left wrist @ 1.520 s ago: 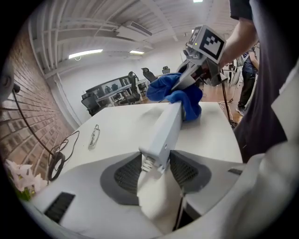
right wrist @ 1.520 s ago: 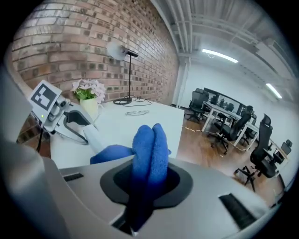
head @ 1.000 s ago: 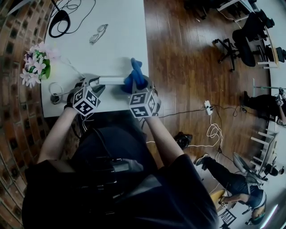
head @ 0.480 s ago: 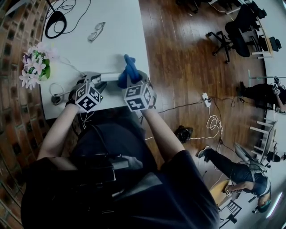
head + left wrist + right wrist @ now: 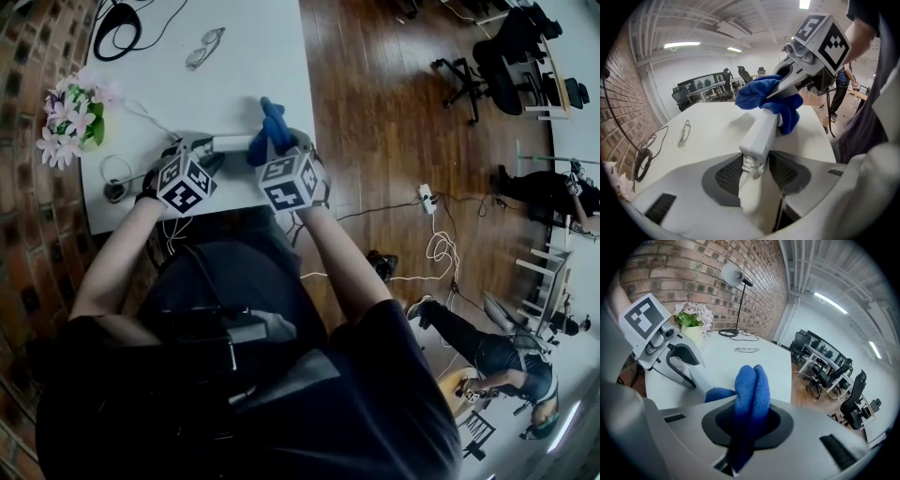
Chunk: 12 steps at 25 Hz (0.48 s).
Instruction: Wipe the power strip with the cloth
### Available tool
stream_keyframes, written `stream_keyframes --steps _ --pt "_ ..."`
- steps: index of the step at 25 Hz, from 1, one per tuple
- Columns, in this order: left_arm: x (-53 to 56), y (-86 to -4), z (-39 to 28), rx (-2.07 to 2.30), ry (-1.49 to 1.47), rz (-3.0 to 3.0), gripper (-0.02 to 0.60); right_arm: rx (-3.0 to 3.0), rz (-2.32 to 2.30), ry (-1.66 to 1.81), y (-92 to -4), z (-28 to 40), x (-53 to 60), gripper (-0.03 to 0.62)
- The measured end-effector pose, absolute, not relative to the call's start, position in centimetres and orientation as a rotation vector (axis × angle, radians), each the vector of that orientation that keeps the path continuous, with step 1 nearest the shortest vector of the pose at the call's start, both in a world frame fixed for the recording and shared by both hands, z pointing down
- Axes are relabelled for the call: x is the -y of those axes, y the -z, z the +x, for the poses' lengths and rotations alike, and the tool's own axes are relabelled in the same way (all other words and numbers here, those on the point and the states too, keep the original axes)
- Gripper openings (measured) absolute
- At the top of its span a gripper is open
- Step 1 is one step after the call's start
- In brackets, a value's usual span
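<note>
Mid-wipe, apparently: left gripper (image 5: pixel 757 176) is clamping the long white plastic power strip (image 5: pixel 761 133), right gripper (image 5: pixel 747 420) is pressing its pinched blue fleecy cloth (image 5: pixel 751 390) on it; next, a lengthwise stroke.

The cloth (image 5: pixel 752 96) hides the far end of the power strip (image 5: pixel 761 133).

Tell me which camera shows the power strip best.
Left gripper view: the power strip runs from the left tongs, which grip its corded end, out to the blue cloth. Head view shows only a short white stretch of it. In the right gripper view the cloth hides most of it.
</note>
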State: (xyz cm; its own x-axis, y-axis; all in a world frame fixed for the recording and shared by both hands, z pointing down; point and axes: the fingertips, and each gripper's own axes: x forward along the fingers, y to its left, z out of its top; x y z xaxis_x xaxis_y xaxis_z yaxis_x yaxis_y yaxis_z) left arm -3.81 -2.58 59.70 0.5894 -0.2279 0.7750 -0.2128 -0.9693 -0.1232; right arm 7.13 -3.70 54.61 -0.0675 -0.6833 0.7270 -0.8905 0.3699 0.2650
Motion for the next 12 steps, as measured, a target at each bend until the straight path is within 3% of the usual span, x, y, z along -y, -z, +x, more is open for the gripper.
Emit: stream_keyframes --steps 12 --pt "2.5 -59.8 -3.8 -0.39 1.352 -2.782 0.187 1.846 1.346 -0.326 -54.6 4.8 4.6 0.031"
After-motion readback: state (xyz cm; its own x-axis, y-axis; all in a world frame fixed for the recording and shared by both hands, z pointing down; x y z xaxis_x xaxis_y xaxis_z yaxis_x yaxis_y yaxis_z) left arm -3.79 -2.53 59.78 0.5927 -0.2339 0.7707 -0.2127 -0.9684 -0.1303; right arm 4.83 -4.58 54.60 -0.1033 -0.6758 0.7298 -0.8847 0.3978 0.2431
